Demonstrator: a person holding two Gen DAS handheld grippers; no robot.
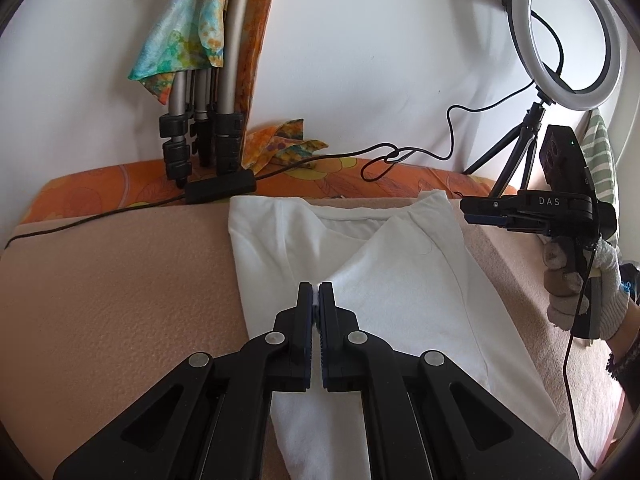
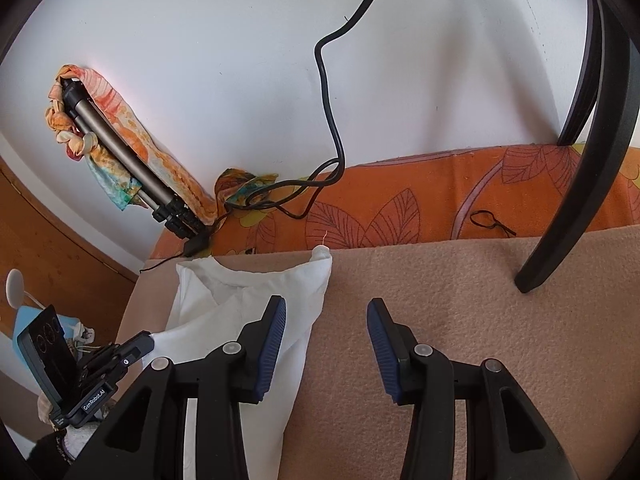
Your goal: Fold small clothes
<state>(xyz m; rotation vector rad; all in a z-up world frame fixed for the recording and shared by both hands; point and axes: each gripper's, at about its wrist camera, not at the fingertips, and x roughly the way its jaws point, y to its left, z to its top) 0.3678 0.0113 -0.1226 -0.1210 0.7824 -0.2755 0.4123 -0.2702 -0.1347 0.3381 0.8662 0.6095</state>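
Observation:
A white garment (image 1: 400, 280) lies on the beige blanket (image 1: 120, 300), its sides folded in toward the middle. My left gripper (image 1: 317, 292) is shut on a fold of the white cloth over the garment's middle. The right gripper (image 1: 480, 216) shows at the right of the left wrist view, above the garment's right edge. In the right wrist view my right gripper (image 2: 326, 312) is open and empty, its left finger over the garment's (image 2: 224, 308) right edge, its right finger over bare blanket (image 2: 440, 280). The left gripper (image 2: 136, 346) shows at lower left there.
An orange flowered sheet (image 1: 340, 172) runs along the wall behind the blanket. Tripod legs (image 1: 200, 136) with coloured scarves stand at the back. A ring light (image 1: 568, 36) on a small tripod stands at back right, its cable (image 1: 400, 156) looping across the sheet. A dark curved bar (image 2: 580, 160) reaches the blanket at right.

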